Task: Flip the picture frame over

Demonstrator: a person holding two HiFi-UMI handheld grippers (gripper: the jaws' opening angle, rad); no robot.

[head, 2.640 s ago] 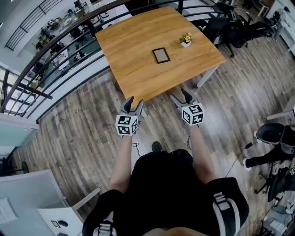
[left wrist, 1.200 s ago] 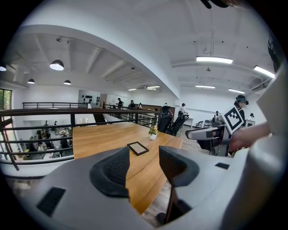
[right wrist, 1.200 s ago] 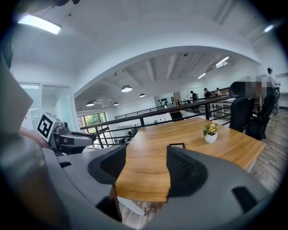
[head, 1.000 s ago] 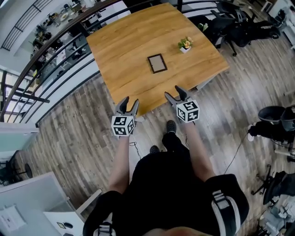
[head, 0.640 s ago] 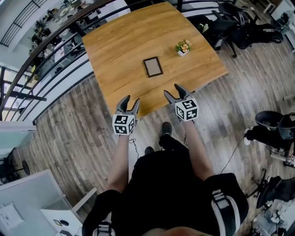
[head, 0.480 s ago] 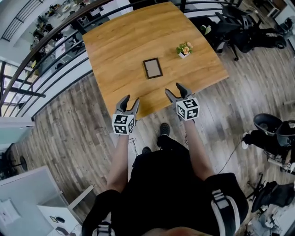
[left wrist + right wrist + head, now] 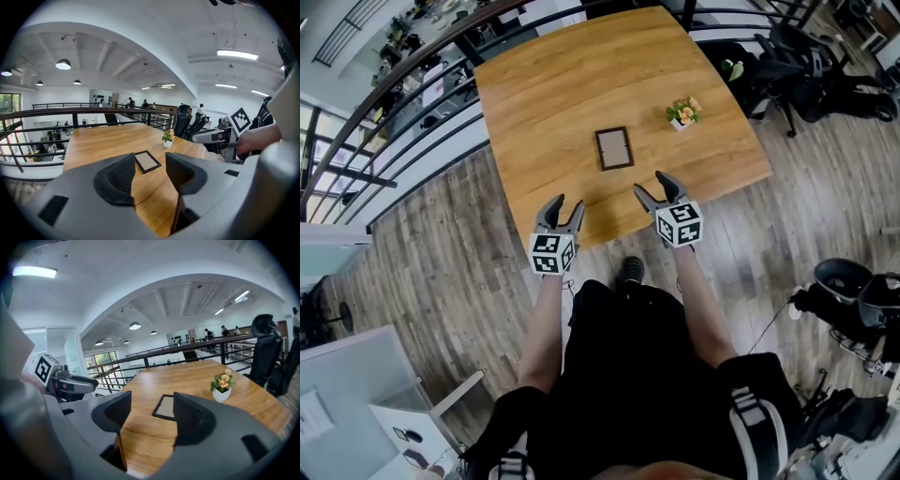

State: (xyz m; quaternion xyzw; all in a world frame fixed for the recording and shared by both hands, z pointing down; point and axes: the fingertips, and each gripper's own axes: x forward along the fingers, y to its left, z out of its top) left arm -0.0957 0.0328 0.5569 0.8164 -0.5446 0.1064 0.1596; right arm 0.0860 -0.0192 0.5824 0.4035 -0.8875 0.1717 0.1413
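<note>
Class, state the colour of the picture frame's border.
Dark, near black; the picture frame shows best in the left gripper view.

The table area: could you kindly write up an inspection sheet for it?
Surface: wooden table, two items on it.
Job's things: frame flat near the middle, untouched.
Clutter: potted plant right of the frame, apart.
Grippers: left gripper and right gripper open, empty, at the near edge.
Cables: thin cable on the floor, right.
Surroundings: railing, office chairs.
</note>
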